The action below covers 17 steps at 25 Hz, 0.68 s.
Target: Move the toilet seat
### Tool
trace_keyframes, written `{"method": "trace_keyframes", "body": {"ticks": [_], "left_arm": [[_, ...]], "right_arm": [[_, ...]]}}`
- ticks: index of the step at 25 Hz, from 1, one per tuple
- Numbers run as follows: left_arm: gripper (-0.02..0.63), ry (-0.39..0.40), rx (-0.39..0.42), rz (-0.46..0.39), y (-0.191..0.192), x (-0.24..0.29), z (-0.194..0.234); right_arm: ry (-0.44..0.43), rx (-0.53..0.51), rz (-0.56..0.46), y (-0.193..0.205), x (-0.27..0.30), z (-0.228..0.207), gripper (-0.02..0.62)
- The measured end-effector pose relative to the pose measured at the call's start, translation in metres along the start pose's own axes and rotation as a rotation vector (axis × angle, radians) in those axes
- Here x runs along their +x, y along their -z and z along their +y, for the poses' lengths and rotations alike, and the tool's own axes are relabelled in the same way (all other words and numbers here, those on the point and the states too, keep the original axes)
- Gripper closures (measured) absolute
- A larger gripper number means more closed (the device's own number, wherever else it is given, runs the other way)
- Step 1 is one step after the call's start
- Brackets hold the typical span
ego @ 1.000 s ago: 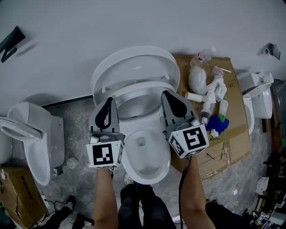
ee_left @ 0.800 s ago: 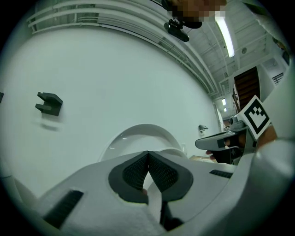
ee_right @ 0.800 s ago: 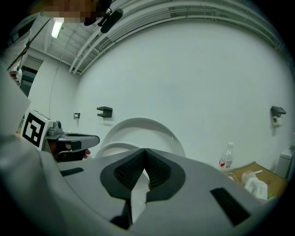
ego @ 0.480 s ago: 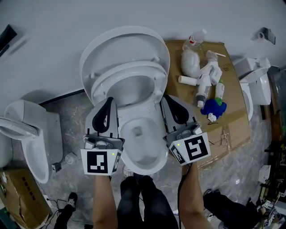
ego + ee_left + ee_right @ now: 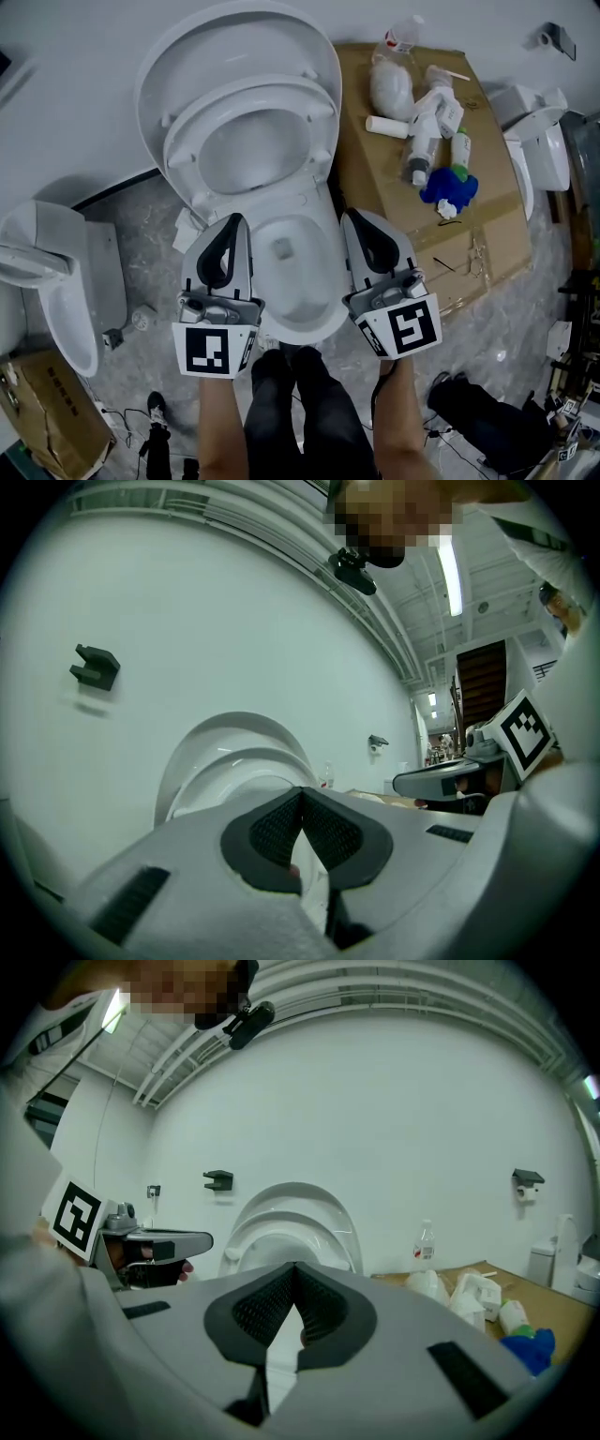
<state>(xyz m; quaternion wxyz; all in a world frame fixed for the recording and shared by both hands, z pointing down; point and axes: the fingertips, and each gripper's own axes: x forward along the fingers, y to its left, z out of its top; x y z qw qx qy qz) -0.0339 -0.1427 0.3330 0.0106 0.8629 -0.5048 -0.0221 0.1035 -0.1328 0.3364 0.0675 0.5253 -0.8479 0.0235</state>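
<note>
Overhead and level views, shared toilet (image 5: 292, 214)

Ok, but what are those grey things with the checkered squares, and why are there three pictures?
A person stands over a toilet and holds a tool in each hand, called a gripper: two grey jaws that pinch like tongs. The checkered cubes are part of them. The big picture comes from a camera on the person's head, looking down; the left gripper is on its left, the right gripper on its right. The other two come from small cameras riding on each gripper, looking along its jaws. Both grippers are shut and hold nothing. The toilet seat and lid are tipped up. Beside the toilet lies cardboard with bottles and a blue thing on it.
</note>
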Motion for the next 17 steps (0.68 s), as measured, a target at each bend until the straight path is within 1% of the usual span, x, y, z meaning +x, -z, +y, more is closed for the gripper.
{"method": "trace_keyframes", "body": {"ticks": [8, 17], "left_arm": [[0.596, 0.021, -0.006, 0.026, 0.028, -0.017, -0.016], [0.595, 0.024, -0.009, 0.031, 0.042, -0.027, -0.017]], "right_arm": [[0.003, 0.006, 0.016, 0.027, -0.020, 0.011, 0.584], [0.002, -0.001, 0.014, 0.040, -0.021, 0.020, 0.584]]}}
